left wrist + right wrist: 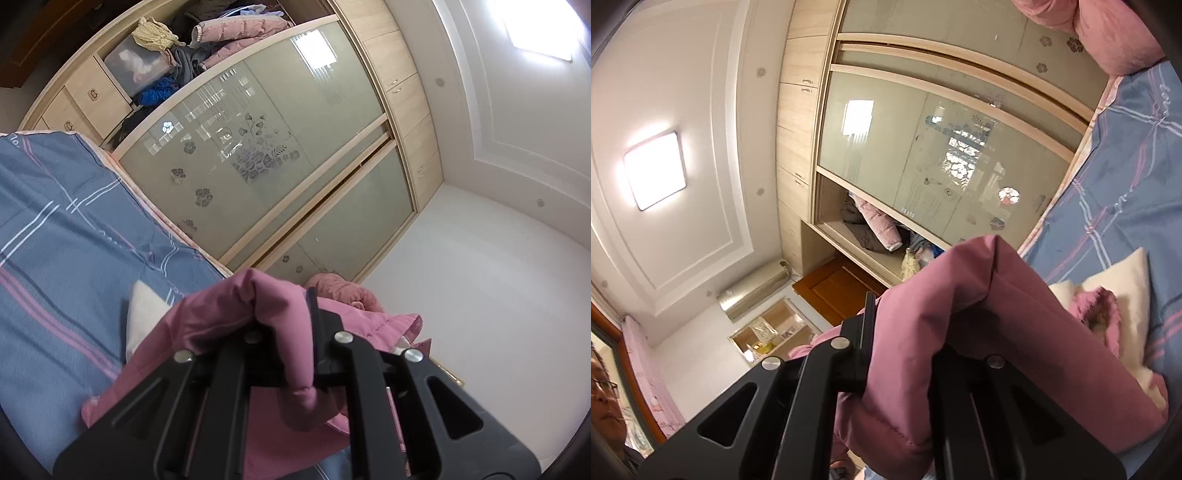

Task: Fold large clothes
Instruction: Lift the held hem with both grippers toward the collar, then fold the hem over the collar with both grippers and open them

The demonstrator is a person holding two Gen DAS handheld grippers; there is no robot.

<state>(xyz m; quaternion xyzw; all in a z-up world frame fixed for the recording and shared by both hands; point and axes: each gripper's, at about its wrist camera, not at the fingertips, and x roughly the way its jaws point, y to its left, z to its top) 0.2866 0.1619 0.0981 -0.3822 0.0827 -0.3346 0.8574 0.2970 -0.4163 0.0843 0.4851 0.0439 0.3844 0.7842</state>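
Observation:
A pink padded jacket (229, 317) with a cream lining (142, 314) hangs over the blue striped bed sheet (66, 229). My left gripper (284, 325) is shut on a fold of the jacket and holds it up. In the right wrist view my right gripper (923, 325) is shut on another fold of the same jacket (960, 295). The cream lining (1123, 280) and a cuff (1100, 310) lie on the sheet (1126, 184) to the right. The fabric hides most of both grippers' fingertips.
A wardrobe with frosted sliding doors (266, 147) stands beside the bed, its open section stuffed with clothes (236, 33) and a plastic box (136, 66). A pink quilt (343, 288) lies at the bed's end. A person's face (605, 398) shows at the lower left.

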